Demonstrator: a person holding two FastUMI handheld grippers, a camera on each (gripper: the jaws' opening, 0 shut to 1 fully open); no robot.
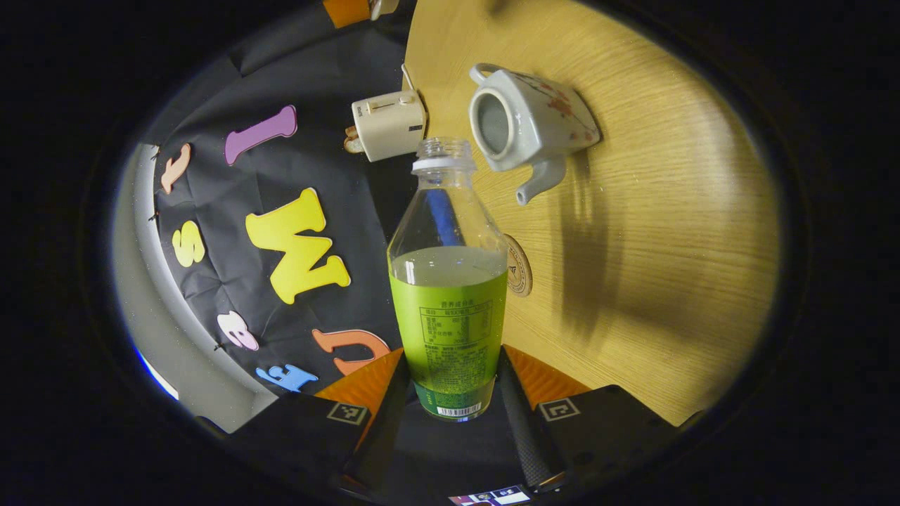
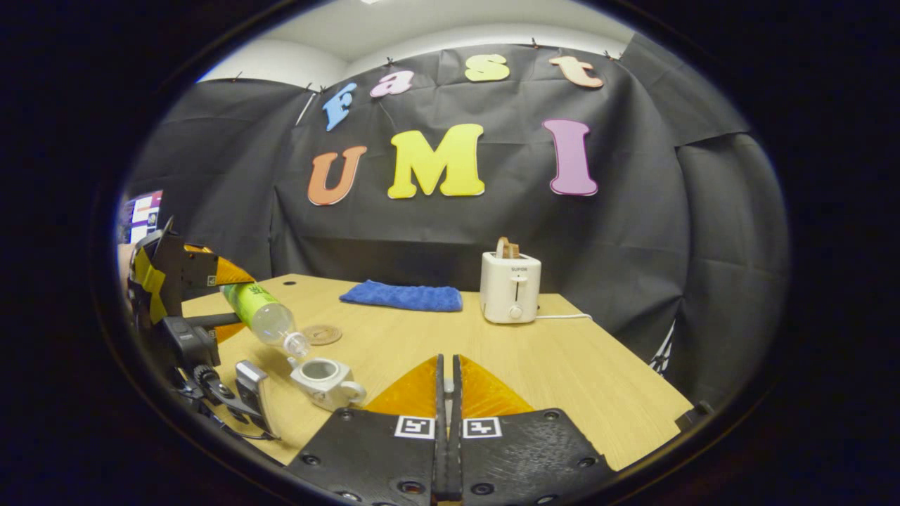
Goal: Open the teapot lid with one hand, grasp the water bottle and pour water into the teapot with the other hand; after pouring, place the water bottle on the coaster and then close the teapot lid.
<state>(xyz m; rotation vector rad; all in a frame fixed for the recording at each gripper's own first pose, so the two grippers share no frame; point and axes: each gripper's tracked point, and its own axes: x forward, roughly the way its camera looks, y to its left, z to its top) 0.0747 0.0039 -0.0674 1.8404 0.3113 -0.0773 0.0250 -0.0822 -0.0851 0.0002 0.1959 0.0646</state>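
A clear, uncapped water bottle (image 1: 450, 309) with a green label sits between the fingers of my left gripper (image 1: 450, 383), which is shut on its lower body. In the right gripper view the bottle (image 2: 264, 313) tilts mouth-down, its neck just above the open top of the white teapot (image 2: 325, 379). The teapot (image 1: 534, 119) stands lidless on the table. A round coaster (image 1: 519, 266) lies beside it, also seen as the coaster (image 2: 322, 334) behind the pot. My right gripper (image 2: 444, 369) is shut to the right of the pot, with a small pale bit between its fingers; the lid itself is hidden.
A white toaster (image 2: 511, 287) stands at the back of the wooden table (image 2: 562, 365), with a folded blue cloth (image 2: 402, 296) to its left. The toaster (image 1: 388, 126) is near the table edge. The table's right edge lies close to my right gripper.
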